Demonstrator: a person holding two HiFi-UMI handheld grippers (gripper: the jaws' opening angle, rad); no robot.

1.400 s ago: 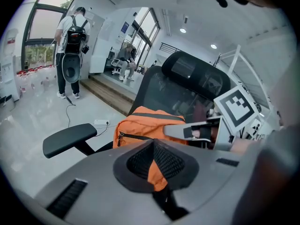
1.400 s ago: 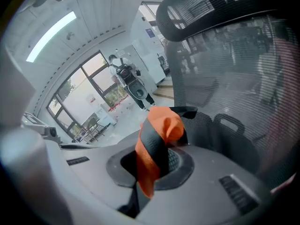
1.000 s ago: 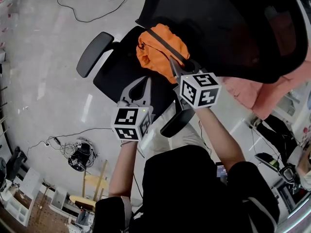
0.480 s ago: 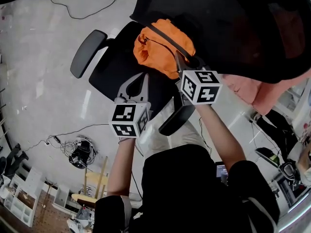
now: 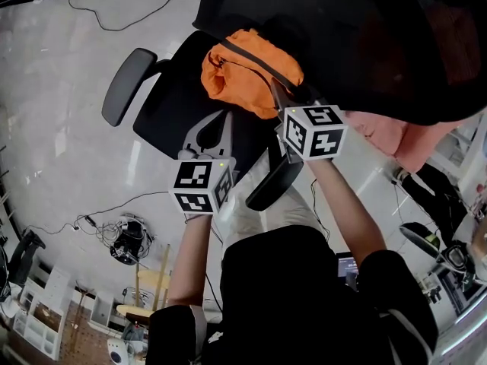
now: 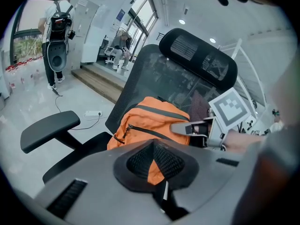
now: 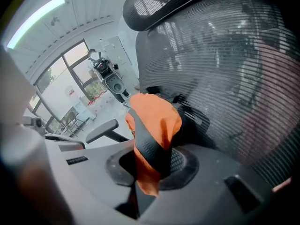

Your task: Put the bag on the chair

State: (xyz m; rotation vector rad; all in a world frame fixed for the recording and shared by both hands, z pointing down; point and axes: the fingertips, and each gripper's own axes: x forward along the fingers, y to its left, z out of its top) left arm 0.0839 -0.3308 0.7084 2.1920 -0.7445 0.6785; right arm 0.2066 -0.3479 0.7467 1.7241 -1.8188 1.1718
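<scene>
Bag [image 5: 245, 73] orange, on chair [image 5: 169, 106] seat | right gripper [image 5: 276, 91] jaws clamped on its black strap [image 7: 149, 146] | left gripper [image 5: 226, 116] jaws together, empty

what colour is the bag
The bag is orange, shown best in the left gripper view.

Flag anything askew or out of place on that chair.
The orange bag lies slumped and crumpled on the chair seat, tipped against the backrest. Its black strap is drawn off to one side, pinched in the right gripper. Nothing looks spilled or damaged.
</scene>
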